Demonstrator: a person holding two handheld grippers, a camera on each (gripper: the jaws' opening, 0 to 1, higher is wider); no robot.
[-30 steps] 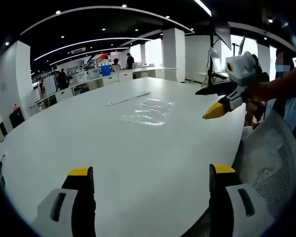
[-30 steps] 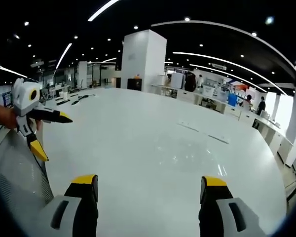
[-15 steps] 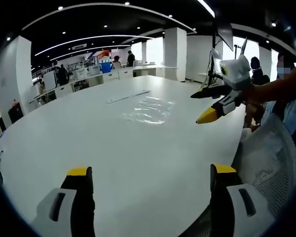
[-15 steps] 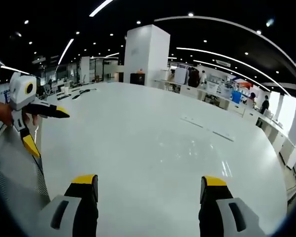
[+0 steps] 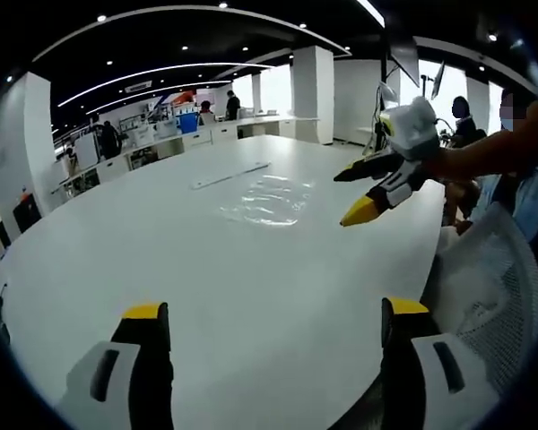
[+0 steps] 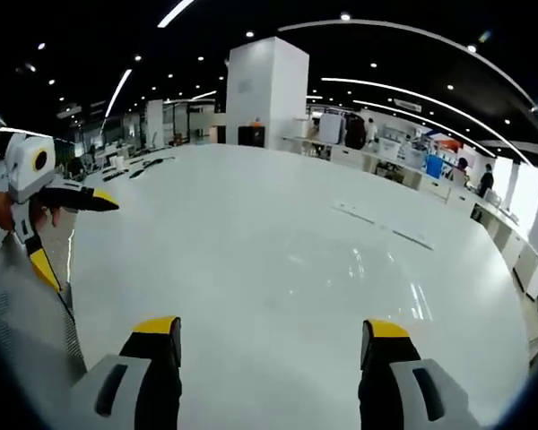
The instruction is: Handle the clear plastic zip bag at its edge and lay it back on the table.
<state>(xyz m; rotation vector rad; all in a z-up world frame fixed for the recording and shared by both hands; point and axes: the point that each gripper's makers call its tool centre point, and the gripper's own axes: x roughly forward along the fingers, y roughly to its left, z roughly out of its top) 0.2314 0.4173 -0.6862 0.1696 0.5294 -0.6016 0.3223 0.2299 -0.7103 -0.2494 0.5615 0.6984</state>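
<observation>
The bag [image 5: 269, 199] lies flat mid-desk [image 5: 161, 242], its long axis unclear; both claws, left [image 5: 271, 324] and right [image 6: 267, 333], gape empty.

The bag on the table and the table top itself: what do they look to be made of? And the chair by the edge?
The bag looks like thin clear plastic film: it lies flat, the white shows through, and its wrinkles catch glints. The table seems a smooth white laminate or painted top with a soft sheen; ceiling lights reflect faintly in it. The chair back looks like pale woven mesh, going by its fine grid pattern.
</observation>
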